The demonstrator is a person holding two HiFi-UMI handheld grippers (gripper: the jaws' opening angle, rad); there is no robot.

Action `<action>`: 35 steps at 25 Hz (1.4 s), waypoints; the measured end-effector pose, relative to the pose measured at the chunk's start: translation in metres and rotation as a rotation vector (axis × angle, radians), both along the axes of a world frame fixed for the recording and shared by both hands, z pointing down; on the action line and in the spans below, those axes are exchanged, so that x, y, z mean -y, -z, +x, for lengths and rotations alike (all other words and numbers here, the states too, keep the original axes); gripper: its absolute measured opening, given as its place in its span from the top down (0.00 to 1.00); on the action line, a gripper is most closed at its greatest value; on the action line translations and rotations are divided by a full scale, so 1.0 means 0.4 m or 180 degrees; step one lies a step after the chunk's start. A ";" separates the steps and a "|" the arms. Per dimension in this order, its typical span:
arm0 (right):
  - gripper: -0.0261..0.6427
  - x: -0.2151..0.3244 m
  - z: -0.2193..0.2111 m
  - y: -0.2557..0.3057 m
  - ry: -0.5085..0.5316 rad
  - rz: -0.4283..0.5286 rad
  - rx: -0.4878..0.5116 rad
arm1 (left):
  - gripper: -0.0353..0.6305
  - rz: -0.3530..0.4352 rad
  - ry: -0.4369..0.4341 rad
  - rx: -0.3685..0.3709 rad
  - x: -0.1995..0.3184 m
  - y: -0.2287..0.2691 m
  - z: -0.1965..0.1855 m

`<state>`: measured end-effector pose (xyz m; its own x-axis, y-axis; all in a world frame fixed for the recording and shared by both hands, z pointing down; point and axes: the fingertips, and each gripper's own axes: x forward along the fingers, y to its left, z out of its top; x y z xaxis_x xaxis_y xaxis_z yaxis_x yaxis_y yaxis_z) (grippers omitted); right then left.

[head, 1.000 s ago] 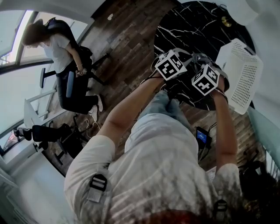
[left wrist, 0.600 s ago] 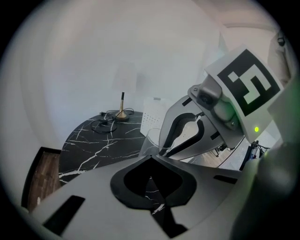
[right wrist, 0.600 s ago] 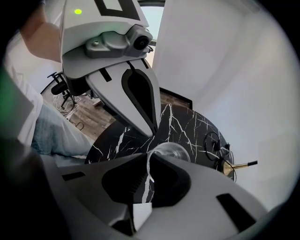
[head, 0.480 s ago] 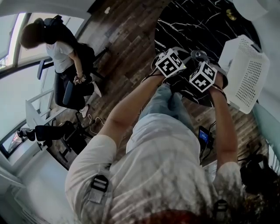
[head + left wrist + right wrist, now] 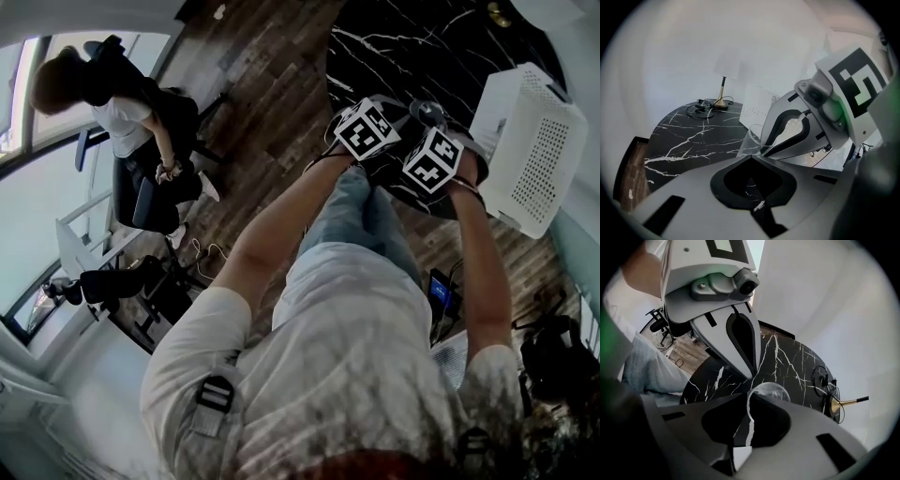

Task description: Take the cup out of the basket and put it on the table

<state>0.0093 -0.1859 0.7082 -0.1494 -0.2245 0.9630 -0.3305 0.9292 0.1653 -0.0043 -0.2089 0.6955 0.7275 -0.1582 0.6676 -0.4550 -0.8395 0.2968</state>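
The right gripper (image 5: pixel 749 401) pinches the clear cup (image 5: pixel 771 392) by its rim at frame centre, above the black table (image 5: pixel 787 362) and clear of the basket (image 5: pixel 534 141) at right, while the left gripper (image 5: pixel 751 158) is closed and empty.

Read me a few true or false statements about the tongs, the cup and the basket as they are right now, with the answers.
1. The right tongs are shut on the rim of the clear cup. True.
2. The cup sits inside the white basket. False: it is outside the basket, held above the black marble table.
3. The left tongs are wide open. False: they are shut, with nothing between them.
4. A lamp with a brass stem stands on the table. True.
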 end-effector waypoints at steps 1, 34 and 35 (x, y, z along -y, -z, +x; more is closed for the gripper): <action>0.92 0.000 0.003 -0.007 0.0003 -0.0001 -0.0015 | 0.94 -0.0005 -0.0005 -0.0001 0.000 -0.006 0.003; 0.91 -0.011 0.004 0.027 -0.0111 0.0181 0.0129 | 0.94 -0.0022 0.0139 -0.0038 -0.023 0.014 -0.014; 0.91 -0.011 0.006 0.036 -0.0122 0.0201 0.0140 | 0.94 -0.0018 0.0143 -0.0051 -0.025 0.025 -0.013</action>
